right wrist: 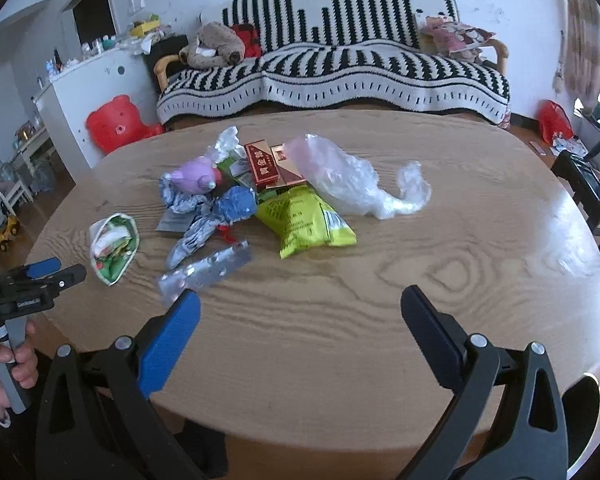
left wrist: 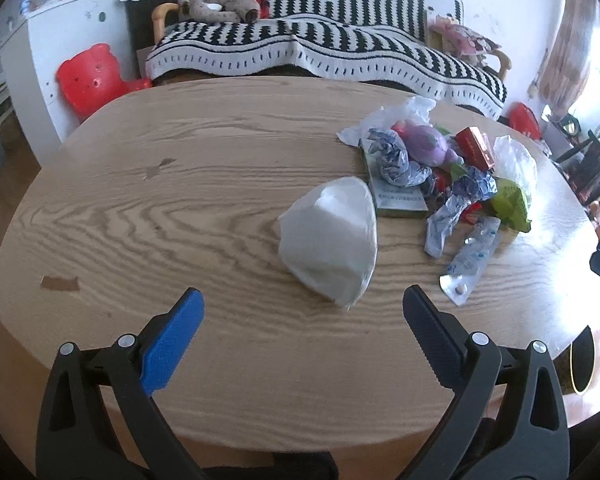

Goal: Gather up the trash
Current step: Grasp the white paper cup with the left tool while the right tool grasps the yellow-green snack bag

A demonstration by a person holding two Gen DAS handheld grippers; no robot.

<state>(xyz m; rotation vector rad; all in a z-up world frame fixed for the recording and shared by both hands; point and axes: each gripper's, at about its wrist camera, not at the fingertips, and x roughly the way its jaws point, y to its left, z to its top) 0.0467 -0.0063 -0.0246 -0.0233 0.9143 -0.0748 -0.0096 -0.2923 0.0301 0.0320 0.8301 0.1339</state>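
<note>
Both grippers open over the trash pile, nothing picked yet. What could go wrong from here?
1. The blister pack lies flat on the table; the right gripper may slide over it without catching an edge.
2. The clear plastic bag is thin and crumpled, so a pinch may slip or drag neighbouring pieces.
3. The pile is tangled: the crumpled foil wrappers overlap the green snack bag, so lifting one could scatter the rest.

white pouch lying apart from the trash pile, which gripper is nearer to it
Left. The left gripper hangs open right in front of the white pouch, which sits just beyond its fingertips. The right gripper is open too, but off to the pouch's right, past the blister pack.
</note>
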